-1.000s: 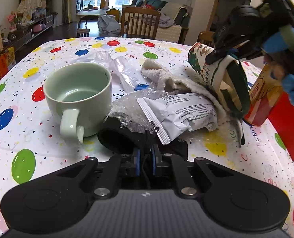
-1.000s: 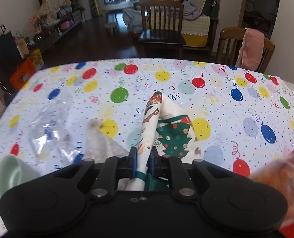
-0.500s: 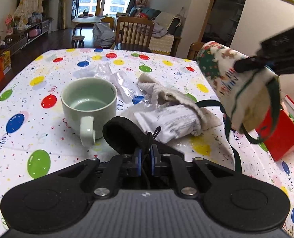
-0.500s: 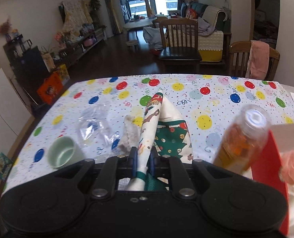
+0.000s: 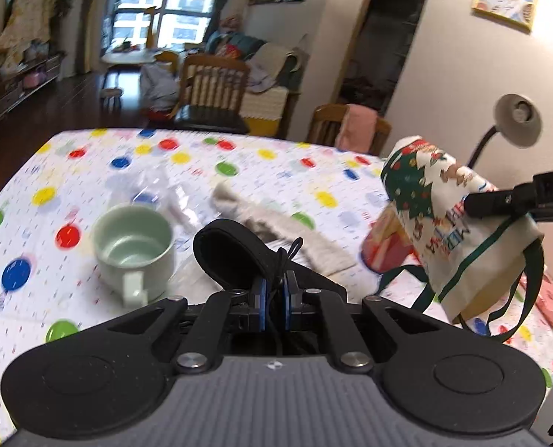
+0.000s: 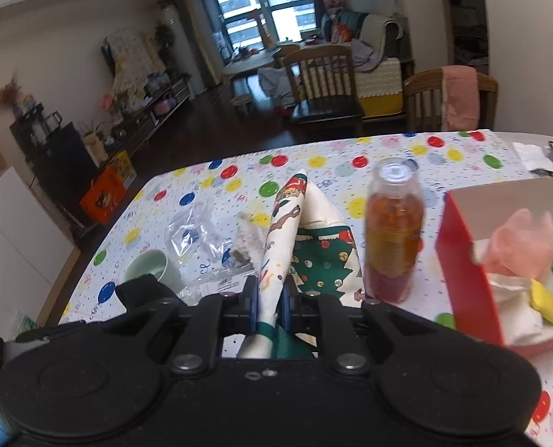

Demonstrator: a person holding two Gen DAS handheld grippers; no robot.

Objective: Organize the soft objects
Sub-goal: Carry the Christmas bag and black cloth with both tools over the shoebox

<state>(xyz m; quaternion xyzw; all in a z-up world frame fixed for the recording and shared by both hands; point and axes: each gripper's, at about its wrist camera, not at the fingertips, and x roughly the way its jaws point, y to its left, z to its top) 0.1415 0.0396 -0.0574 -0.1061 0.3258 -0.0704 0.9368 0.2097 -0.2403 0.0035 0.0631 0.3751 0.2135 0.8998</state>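
Observation:
My left gripper (image 5: 272,292) is shut on a black soft pouch (image 5: 228,253) by its cord and holds it above the table. My right gripper (image 6: 269,298) is shut on a Christmas-print cloth bag (image 6: 286,223) with green straps. In the left wrist view that bag (image 5: 444,216) hangs in the air at the right, pinched by the right gripper's black fingers (image 5: 500,199). A red box (image 6: 463,260) at the right holds pink, yellow and white soft things. A beige fleece cloth (image 5: 276,223) lies on the table beyond the pouch.
A pale green mug (image 5: 135,246) stands left of centre on the balloon-print tablecloth (image 5: 34,223). Crumpled clear plastic (image 5: 157,190) lies behind it. A bottle of orange liquid (image 6: 394,231) stands between the bag and the red box. Chairs and a desk lamp (image 5: 515,119) line the far side.
Both grippers have risen. The left lifted the black pouch off the table. The right carried the Christmas bag rightward, bringing the bottle and the red box into its view.

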